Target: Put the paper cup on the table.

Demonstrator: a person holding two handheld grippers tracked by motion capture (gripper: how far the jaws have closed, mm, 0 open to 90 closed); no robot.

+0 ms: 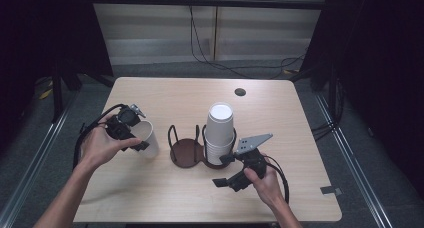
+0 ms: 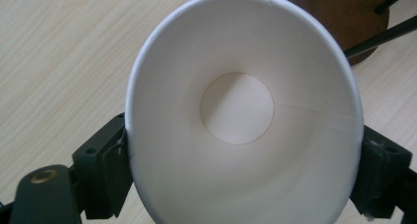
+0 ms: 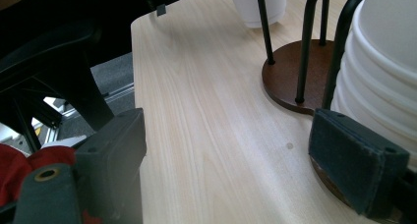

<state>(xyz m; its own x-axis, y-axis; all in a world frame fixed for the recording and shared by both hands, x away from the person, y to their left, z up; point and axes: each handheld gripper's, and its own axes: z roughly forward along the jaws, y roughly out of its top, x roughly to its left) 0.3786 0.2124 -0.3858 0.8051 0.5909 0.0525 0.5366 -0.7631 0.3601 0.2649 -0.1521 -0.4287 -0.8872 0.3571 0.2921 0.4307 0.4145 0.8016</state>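
Observation:
A single white paper cup (image 1: 148,138) stands on the table left of centre; in the left gripper view I look straight down into the cup (image 2: 241,111). My left gripper (image 1: 141,129) is shut on it, its pads (image 2: 115,172) pressing the rim from both sides. A brown two-place cup holder (image 1: 184,154) with black wire hoops stands mid-table. Its left place is bare and its right place holds a stack of white cups (image 1: 220,130). My right gripper (image 1: 223,170) hovers open just in front of that stack, which sits beside the right-hand pad (image 3: 354,160) with nothing between the jaws.
The wooden table (image 1: 165,95) has a dark cable hole (image 1: 240,92) near its far edge. Cables trail on the floor behind. A black chair (image 3: 59,71) stands past the table's corner in the right gripper view. Bare tabletop lies in front of the holder.

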